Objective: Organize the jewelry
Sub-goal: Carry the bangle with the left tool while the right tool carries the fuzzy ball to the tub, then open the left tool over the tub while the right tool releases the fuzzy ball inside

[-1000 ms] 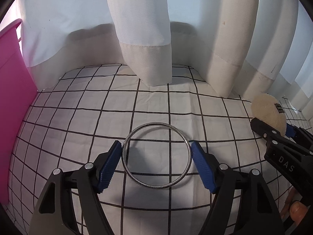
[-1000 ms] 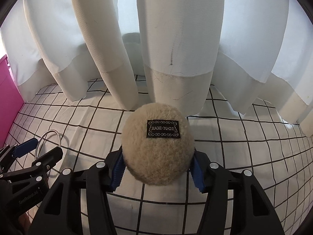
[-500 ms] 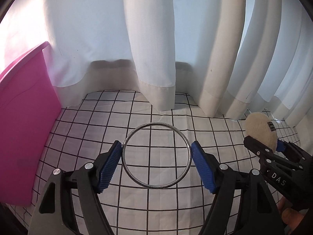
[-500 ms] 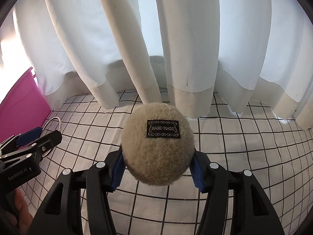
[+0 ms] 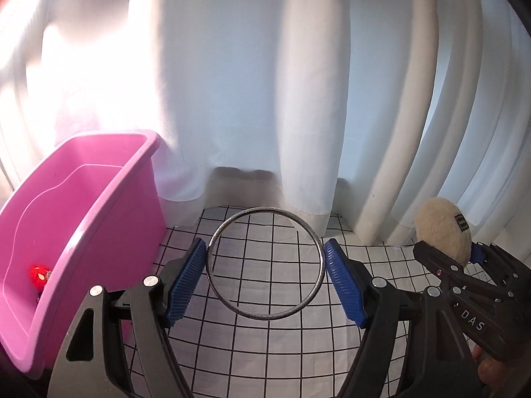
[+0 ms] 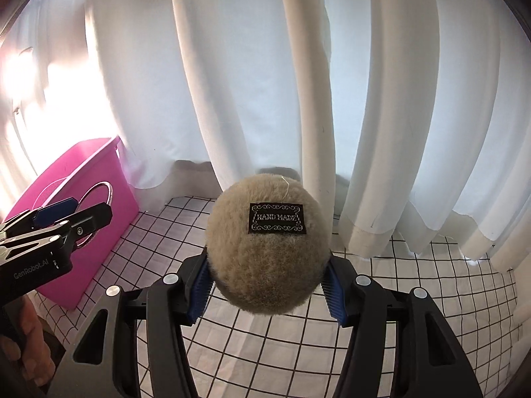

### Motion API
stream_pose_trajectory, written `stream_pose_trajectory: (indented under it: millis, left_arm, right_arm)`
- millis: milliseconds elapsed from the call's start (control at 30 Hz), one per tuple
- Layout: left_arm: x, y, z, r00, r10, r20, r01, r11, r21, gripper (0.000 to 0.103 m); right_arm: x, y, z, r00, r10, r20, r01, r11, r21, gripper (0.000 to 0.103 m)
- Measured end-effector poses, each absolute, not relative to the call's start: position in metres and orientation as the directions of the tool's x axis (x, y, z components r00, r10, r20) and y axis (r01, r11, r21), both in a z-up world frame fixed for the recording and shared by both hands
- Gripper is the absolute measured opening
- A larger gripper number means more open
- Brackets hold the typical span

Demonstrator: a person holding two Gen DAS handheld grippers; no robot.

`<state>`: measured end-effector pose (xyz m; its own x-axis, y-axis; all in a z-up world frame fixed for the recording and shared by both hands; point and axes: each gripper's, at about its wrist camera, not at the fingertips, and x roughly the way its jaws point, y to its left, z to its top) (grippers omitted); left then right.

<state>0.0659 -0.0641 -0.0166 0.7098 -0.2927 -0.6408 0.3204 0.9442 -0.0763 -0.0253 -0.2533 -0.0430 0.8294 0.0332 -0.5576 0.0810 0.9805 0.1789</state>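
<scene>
A silver bangle (image 5: 265, 263) hangs above the checked cloth, pinched at its two sides by my left gripper (image 5: 265, 277), whose blue pads (image 5: 187, 277) press on the ring. My right gripper (image 6: 267, 282) is shut on a round beige fluffy puff (image 6: 267, 248) with a black "HAND MADE" label, also lifted off the cloth. In the left wrist view the right gripper (image 5: 464, 255) and the puff (image 5: 443, 232) show at the right edge. In the right wrist view the left gripper (image 6: 76, 214) with the bangle (image 6: 99, 195) shows at the left, in front of the bin.
A pink plastic bin (image 5: 76, 232) stands at the left on the black-and-white checked cloth (image 5: 265, 348); a small red object (image 5: 39, 277) lies inside it. White curtains (image 5: 298, 83) hang along the back. A person's fingers (image 6: 30, 364) show at the lower left.
Both grippers have risen off the cloth with the bangle and the puff held. The pink bin has come further into view, its inside now showing.
</scene>
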Motion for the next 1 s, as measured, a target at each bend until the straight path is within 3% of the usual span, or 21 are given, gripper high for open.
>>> stream_pose_trajectory:
  millis: [300,567,800,1000]
  left_arm:
    - [0.067,0.001,0.029,0.789,-0.249,-0.561,0.244,0.966,-0.086,0.071]
    - [0.083,0.087,0.043,0.832,-0.079,-0.549,0.063,0.997,-0.047,0.071]
    - [0.099,0.163,0.033,0.803,0.057,-0.593,-0.092,0.995,-0.03,0.071]
    - [0.113,0.198,0.008,0.762,0.099,-0.639,-0.162,0.986,-0.04,0.071]
  right_arm:
    - [-0.005,-0.188,0.014,0.873,0.143,-0.466,-0.076,0.984,0.16,0.055]
    - [0.034,-0.098,0.055,0.854,0.301,-0.425,-0.265,0.954,0.142,0.055]
    - [0.071,-0.014,0.066,0.788,0.399,-0.469,-0.399,0.911,0.104,0.055]
    - [0.097,0.038,0.056,0.736,0.413,-0.537,-0.455,0.888,0.06,0.055]
